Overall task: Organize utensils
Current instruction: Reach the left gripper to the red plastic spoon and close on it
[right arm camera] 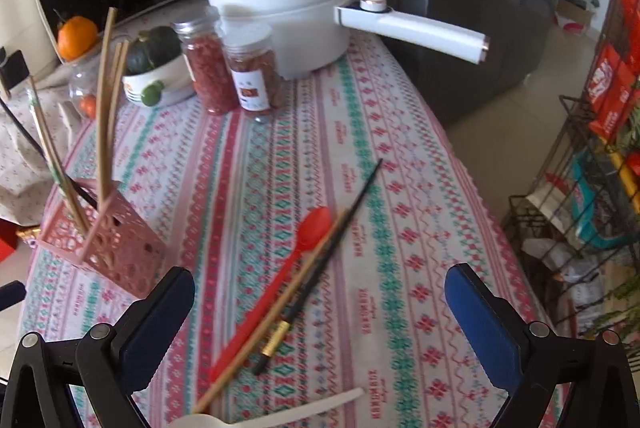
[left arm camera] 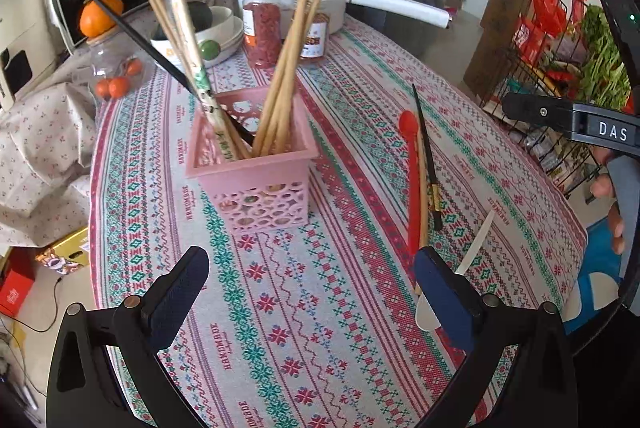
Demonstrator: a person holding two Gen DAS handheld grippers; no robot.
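Still loose on the tablecloth (right arm camera: 400, 148), the thin, light red spoon (right arm camera: 288, 268) looks slippery, best pinched mid-handle; left gripper (left arm camera: 312, 292) and right gripper (right arm camera: 320, 308) both gape empty.

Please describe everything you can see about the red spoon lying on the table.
The red spoon looks like smooth plastic, all one bright colour, with an oval bowl and a long thin handle. It lies flat on the patterned tablecloth, bowl end pointing towards the far side. A bamboo chopstick lies right beside it, seemingly touching along the handle, and a black chopstick lies just beyond that. Neither claw touches it. The pink basket stands apart from it.
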